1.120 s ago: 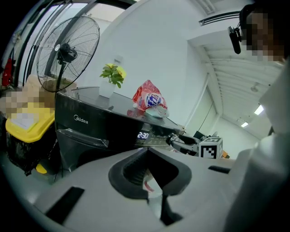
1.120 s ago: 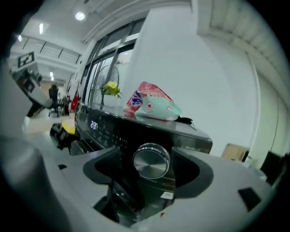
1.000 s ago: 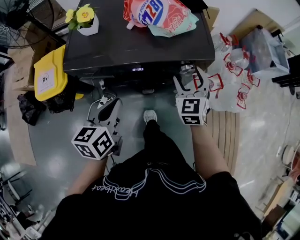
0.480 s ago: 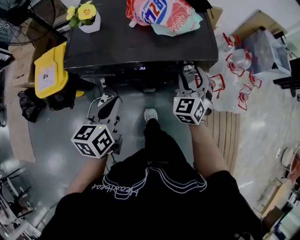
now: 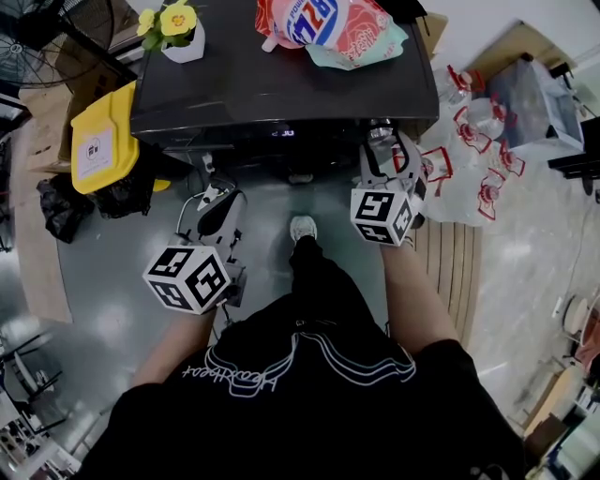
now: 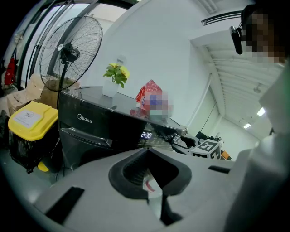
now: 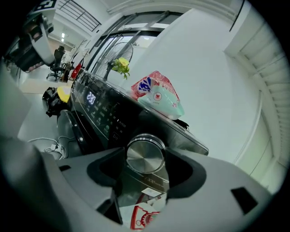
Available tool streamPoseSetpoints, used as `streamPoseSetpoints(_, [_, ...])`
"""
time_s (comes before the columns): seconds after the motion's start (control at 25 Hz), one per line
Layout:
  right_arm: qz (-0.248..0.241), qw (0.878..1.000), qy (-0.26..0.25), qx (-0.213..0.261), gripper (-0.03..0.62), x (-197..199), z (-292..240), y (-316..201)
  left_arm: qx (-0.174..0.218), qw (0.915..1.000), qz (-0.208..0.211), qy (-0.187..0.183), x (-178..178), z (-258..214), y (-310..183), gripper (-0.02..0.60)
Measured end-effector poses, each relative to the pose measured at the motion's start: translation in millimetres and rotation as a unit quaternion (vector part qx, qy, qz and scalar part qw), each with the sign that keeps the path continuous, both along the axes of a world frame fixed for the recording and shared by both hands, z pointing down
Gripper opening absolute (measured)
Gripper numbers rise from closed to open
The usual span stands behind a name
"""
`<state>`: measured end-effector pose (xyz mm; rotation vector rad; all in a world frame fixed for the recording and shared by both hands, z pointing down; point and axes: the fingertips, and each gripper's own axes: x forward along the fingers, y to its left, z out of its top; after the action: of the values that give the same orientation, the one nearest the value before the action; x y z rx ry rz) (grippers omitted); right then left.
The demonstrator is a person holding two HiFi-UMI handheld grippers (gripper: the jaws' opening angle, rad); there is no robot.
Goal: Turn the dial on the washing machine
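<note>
Right gripper view: our right gripper's (image 7: pixel 145 165) fingers had just closed onto the dial (image 7: pixel 145 154) on the washing machine's (image 7: pixel 102 111) panel. Its cube (image 5: pixel 382 216) had tilted since, so we judged turning started. Left gripper (image 6: pixel 146 176) fingers together, empty.

- Head view: the camera sits on the person's head and faces forward and steeply down. It is well above the washing machine (image 5: pixel 281 94) and takes in its top, the left gripper (image 5: pixel 210 184) and the right gripper (image 5: pixel 384 136).
- Left gripper view: low and set back, looking along its own jaws at the machine's front and display (image 6: pixel 146 135).
- Right gripper view: very near the control panel. Its jaws have just been closing, with the dial (image 7: pixel 145 155) between them.
- Shared by all 3 views: the yellow flower (image 5: pixel 176 19) and detergent bag (image 5: pixel 328 23) on the machine's top.
</note>
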<state>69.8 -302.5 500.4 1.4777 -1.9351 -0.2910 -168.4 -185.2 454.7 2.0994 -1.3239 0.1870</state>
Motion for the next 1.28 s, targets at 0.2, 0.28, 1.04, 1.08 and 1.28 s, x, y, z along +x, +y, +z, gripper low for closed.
streamPoseSetpoints(0.2, [0.010,0.999,-0.041,-0.009,0.279,1,-1,0,0.002,1.0000,-0.001,0.001,-2,-2,1,0.005])
streamPoseSetpoints(0.28, [0.012,0.998,-0.062,-0.015,0.279,2,-1,0,0.001,1.0000,0.000,0.000,-2,-1,2,0.005])
streamPoseSetpoints(1.04, [0.045,0.940,-0.333,-0.057,0.279,11,3,-1,-0.005,0.9999,-0.011,0.007,-4,2,9,0.005])
streamPoseSetpoints(1.08, [0.048,0.932,-0.354,-0.062,0.280,11,3,-1,-0.005,0.9999,-0.010,0.008,-3,2,9,0.005])
streamPoseSetpoints(1.28, [0.066,0.873,-0.475,-0.089,0.279,13,6,-1,-0.003,0.9999,-0.006,0.011,3,1,7,0.005])
